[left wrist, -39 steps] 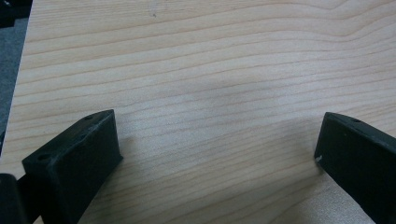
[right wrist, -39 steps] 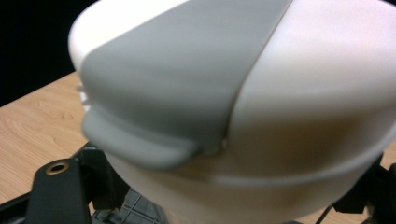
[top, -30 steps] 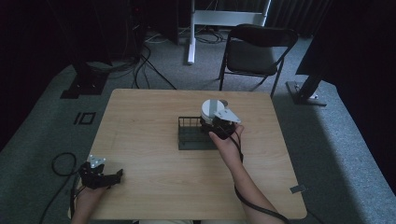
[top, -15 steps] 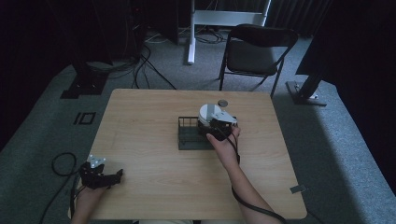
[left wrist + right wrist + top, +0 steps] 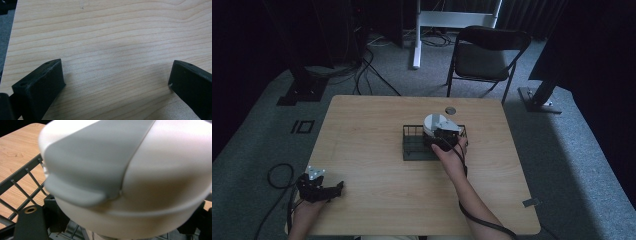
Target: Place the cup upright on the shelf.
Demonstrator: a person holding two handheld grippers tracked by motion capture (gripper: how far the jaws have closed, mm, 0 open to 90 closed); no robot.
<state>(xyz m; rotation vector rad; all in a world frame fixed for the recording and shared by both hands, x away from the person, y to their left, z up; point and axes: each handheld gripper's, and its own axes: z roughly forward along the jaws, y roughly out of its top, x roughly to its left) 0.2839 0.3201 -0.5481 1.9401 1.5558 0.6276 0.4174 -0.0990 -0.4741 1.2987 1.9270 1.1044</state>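
Over the last second we have lowered the right hand-held gripper (image 5: 443, 138), clamped on the white lidded container (image 5: 130, 177), into the black wire basket (image 5: 412, 150), suggesting placement is near, while the left hand-held gripper (image 5: 115, 82) rests wide open on the worktop (image 5: 377, 130).

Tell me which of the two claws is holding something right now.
The right claw, over the black wire basket, is holding the white and grey container. The left claw, at the table's near corner, is open and empty.

White round lidded container (image 5: 435, 123) with grey band, tilted over black wire basket (image 5: 412, 146)
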